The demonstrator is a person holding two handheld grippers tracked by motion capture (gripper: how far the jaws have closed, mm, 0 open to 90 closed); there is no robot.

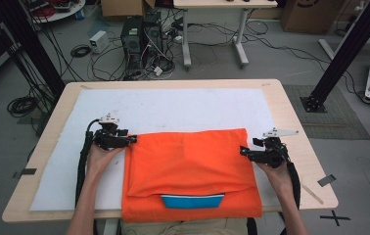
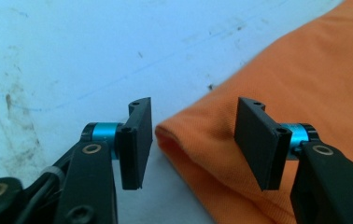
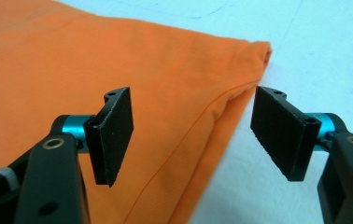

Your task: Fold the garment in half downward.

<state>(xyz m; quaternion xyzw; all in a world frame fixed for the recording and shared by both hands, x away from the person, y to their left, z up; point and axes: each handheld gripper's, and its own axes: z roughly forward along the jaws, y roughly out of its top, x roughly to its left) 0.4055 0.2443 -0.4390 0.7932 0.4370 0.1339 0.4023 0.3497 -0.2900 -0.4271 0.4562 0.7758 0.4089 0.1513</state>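
Orange cloth [image 1: 188,161] w/ blue-white trim, white mat [image 1: 173,105].

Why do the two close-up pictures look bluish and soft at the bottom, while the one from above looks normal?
High view: even room light, sharp, the orange cloth casts hardly any shadow on the white mat. Left gripper view: a cool blue cast on the mat, and the nearest gripper parts at the bottom edge look softer than the cloth. Right gripper view: the same cast, cloth weave crisp near the jaws, its far corner softer.

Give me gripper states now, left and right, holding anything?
Left gripper: open, jaws either side of the orange cloth corner, not pressing on it.
Right gripper: open, cloth edge between the jaws, nothing gripped.
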